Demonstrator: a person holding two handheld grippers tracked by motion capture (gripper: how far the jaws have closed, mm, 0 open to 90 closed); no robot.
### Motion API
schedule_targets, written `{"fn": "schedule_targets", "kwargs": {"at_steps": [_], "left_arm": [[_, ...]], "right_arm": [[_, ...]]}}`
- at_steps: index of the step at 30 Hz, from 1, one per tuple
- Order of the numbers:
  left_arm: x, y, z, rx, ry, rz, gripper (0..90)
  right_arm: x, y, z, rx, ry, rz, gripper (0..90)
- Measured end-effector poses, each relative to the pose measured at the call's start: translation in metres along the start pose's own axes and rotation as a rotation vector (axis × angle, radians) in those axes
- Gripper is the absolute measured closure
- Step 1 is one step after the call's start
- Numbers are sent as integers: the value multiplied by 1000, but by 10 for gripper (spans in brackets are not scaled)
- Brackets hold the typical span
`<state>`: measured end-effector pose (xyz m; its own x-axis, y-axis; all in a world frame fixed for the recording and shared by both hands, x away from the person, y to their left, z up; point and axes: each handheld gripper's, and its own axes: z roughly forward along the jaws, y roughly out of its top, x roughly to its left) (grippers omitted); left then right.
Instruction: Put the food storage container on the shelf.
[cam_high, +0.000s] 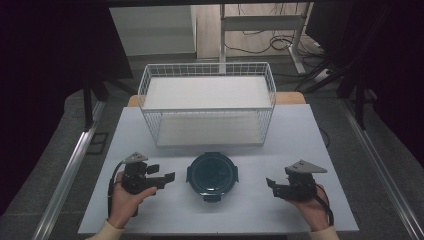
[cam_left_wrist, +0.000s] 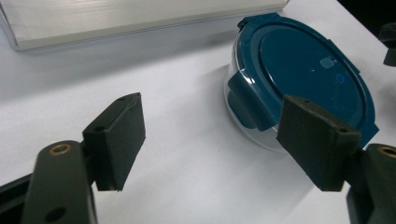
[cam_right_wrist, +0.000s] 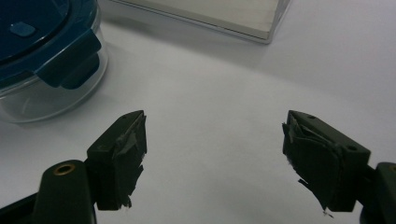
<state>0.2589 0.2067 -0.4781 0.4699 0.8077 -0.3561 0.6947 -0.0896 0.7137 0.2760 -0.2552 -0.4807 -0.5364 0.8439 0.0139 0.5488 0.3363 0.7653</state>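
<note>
The round container with blue lid stands near the front edge of the table, between both grippers. Left gripper and right gripper are wide apart, empty. Approach evenly from both sides, below the lid clips.

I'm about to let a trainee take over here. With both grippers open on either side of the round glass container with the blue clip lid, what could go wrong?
1. The round glass container with the blue clip lid has smooth, curved walls, so it might slip between the left gripper and the right gripper.
2. A pinch on a side clip might pop it open.
3. The white wire basket has a high rim; the container could knock it if lifted too low.
</note>
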Motion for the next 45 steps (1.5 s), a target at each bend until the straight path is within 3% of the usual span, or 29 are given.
{"fn": "schedule_targets", "kwargs": {"at_steps": [7, 9, 12, 14, 21, 26, 30, 35, 42, 45], "left_arm": [[-3, 1, 1, -2, -27, -12, 212], [-4, 2, 1, 3, -34, -13, 218], [-4, 1, 0, 5, -38, -13, 231], [-4, 2, -2, 3, -41, -22, 230], [-11, 14, -4, -7, -56, -22, 213], [-18, 29, 1, -6, -76, -44, 191], [-19, 30, 12, 25, -97, -74, 180], [-15, 23, 24, 53, -122, -118, 175], [-15, 21, 34, 57, -119, -124, 180], [-16, 20, 39, 62, -148, -133, 180]], "right_arm": [[5, 5, 0, -22, 60, 54, 217], [8, 7, 0, -24, 99, 79, 220], [11, 12, 0, -32, 200, 145, 219], [14, 15, -1, -39, 229, 152, 218], [25, 35, 3, -40, 266, 134, 191], [36, 53, 20, -2, 306, 132, 169], [43, 62, 34, 20, 327, 142, 153], [48, 61, 50, 39, 367, 177, 135], [53, 57, 53, 54, 371, 182, 115], [55, 55, 59, 73, 358, 190, 98]]}}
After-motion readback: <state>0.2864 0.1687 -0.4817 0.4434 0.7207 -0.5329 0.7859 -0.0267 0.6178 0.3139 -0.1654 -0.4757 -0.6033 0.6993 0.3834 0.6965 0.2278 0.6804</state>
